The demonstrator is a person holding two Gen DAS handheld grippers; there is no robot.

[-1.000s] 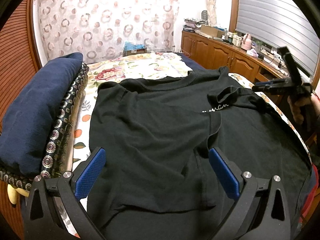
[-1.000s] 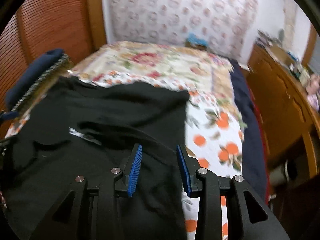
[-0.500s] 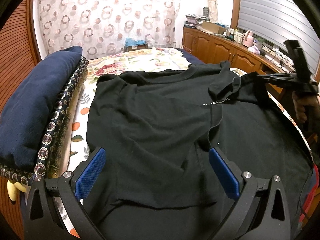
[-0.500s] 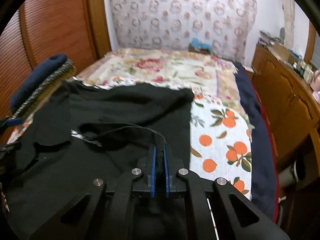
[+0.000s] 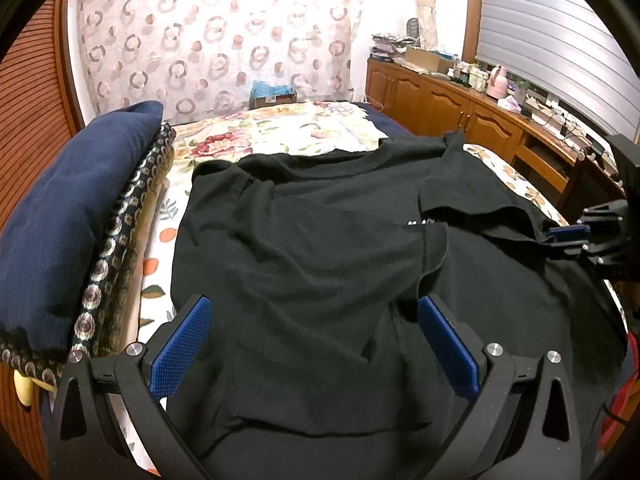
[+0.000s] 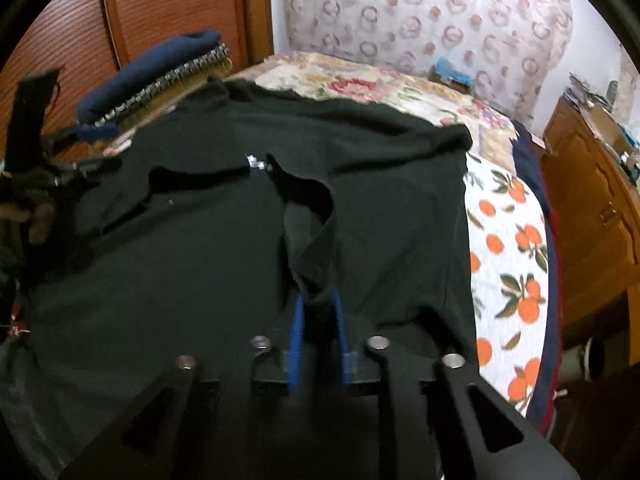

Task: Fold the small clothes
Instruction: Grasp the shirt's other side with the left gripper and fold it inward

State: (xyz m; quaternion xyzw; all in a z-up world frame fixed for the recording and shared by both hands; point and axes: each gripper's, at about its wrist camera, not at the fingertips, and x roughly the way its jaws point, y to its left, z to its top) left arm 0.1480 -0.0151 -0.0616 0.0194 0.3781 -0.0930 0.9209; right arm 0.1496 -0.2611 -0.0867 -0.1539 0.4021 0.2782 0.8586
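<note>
Item: black cotton T-shirt (image 5: 320, 264), spread on floral bedsheet (image 6: 508, 248). Left sleeve folded inward; remaining folds outstanding. Right gripper (image 6: 318, 320) jaws, just widening, hold a sleeve fold between them. Left gripper (image 5: 316, 348) spread wide, empty.

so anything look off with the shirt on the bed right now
The black t-shirt isn't lying flat. Its right sleeve is bunched into a raised ridge that runs between the pads of the right gripper, whose jaws have just been opening. The left gripper hovers open above the cloth.
</note>
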